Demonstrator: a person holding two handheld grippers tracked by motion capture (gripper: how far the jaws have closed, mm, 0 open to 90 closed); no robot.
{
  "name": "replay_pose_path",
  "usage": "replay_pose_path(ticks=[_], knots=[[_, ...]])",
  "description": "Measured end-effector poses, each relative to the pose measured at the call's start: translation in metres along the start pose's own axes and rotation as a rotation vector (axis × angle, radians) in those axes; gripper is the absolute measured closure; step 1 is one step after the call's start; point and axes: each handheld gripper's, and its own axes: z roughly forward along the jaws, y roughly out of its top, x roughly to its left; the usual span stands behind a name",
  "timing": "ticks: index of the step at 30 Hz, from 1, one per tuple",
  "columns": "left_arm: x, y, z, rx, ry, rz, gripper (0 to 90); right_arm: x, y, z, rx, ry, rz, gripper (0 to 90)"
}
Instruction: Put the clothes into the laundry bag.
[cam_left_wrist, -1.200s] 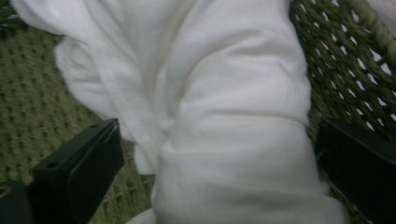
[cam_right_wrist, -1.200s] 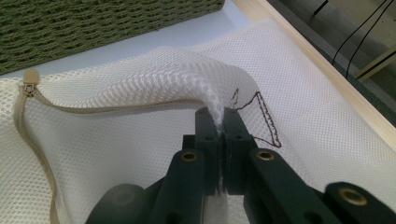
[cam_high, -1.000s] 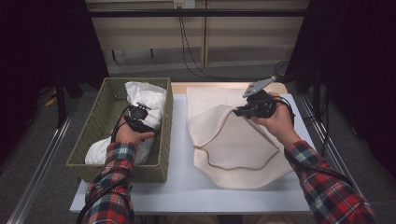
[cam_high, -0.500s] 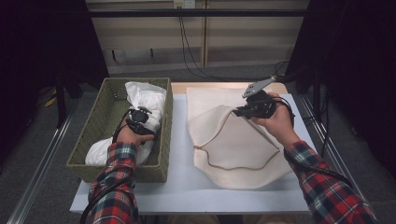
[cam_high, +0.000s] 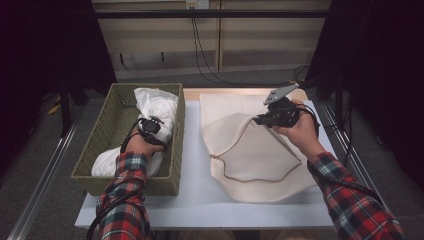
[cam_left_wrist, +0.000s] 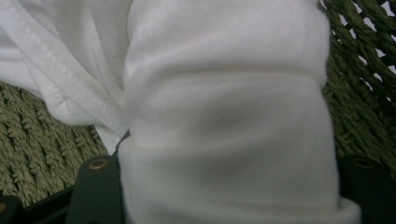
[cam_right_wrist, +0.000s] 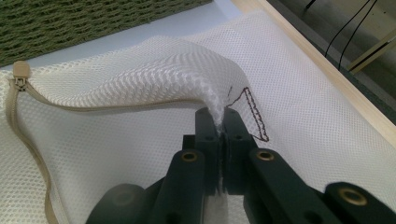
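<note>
White garment (cam_high: 152, 111) bunched in the woven basket (cam_high: 107, 137), directly ahead of the left gripper (cam_high: 150, 126) and bulging between its 2 jaws; jaws just been closing around a thick roll of the cloth, flanking it on both sides in the left gripper view, but cannot tell if the pads already press firmly. Mesh laundry bag (cam_high: 250, 150) lying flat on the table (cam_high: 190, 200), well apart to the right of the basket. Right gripper (cam_right_wrist: 219, 126) pressed together on the upper layer of mesh, pinching it and lifting it just above the lower layer, zipper (cam_right_wrist: 18, 74) undone and mouth gaping. Judged early: bag opened and held ready, garment grasped or nearly so, not yet lifted out; left to do, carrying it across and stuffing it through the opening. Long axis of the garment running away from the left gripper along the basket's length, far end toward the basket's far wall.
</note>
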Motion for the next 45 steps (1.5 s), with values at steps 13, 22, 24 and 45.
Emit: replay_pose_path(ticks=[13,22,24,45], knots=[[0.009,0.0,-0.031,-0.076,-0.023,-0.055,52.6,-0.003,0.001,-0.002,-0.014,0.0,0.021,88.1],[0.02,0.004,-0.089,-0.259,-0.059,-0.122,53.1,-0.006,0.001,0.0,-0.026,0.006,0.039,88.1],[0.021,0.005,-0.097,-0.276,-0.066,-0.118,53.1,-0.006,0.002,0.0,-0.025,0.007,0.039,88.1],[-0.006,0.035,-0.158,-0.455,-0.29,-0.121,53.6,-0.008,0.002,0.002,-0.029,-0.001,0.063,88.1]])
